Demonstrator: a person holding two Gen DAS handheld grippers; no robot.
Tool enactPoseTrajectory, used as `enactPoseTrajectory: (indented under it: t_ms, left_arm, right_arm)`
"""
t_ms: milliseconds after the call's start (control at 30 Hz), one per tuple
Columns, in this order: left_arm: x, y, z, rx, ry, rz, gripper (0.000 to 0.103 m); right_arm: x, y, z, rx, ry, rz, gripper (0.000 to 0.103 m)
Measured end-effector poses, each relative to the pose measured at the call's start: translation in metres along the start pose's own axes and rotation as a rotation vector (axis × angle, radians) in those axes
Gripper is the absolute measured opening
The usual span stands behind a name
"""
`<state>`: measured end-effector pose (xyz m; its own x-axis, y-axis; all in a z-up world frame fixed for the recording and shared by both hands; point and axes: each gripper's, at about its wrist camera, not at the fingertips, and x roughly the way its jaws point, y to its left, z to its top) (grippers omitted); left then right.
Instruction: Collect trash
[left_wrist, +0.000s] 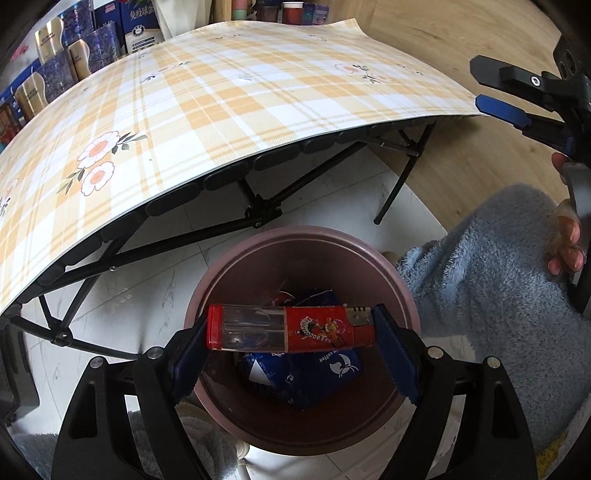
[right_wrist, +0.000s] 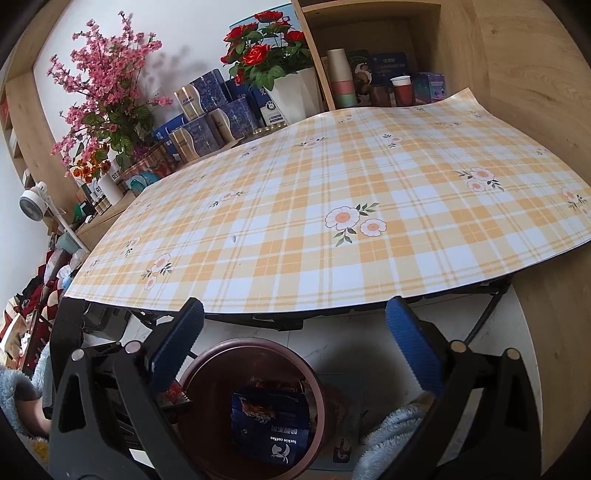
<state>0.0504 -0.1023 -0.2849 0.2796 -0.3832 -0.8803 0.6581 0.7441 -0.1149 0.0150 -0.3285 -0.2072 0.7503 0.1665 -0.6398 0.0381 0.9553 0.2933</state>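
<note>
A red lighter (left_wrist: 295, 328) with a clear tank lies crosswise between the blue pads of my left gripper (left_wrist: 291, 322), which is shut on its two ends. It hangs right over the mouth of a round maroon trash bin (left_wrist: 295, 236) on the white floor. A dark blue coffee bag (left_wrist: 317, 373) lies inside the bin. My right gripper (right_wrist: 295, 310) stands open with nothing between its fingers, above the same bin (right_wrist: 258, 341) and its blue bag (right_wrist: 269, 428). In the left wrist view the right gripper (left_wrist: 484, 88) shows at the upper right.
A folding table under a yellow plaid cloth (right_wrist: 332, 206) overhangs the bin, with black legs (left_wrist: 258, 218) close behind the rim. A blue fleece sleeve (left_wrist: 480, 266) and a hand (left_wrist: 565, 251) are at the right. Boxes, cups and flower pots (right_wrist: 273, 62) line the shelves behind.
</note>
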Motion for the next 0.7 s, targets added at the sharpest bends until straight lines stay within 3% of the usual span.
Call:
enactPoseTrajectory:
  t_ms: [133,700]
  left_arm:
    - [-0.005,0.005,0.002,-0.027,-0.024,0.009,0.091]
    - [-0.011,0.014,0.004,-0.076,-0.048,0.022,0.091]
  right_arm:
    - [0.001,0.001,0.000,-0.004,0.005,-0.002,0.097]
    - [0.004,0.006,-0.001,-0.031,0.024,-0.015,0.097]
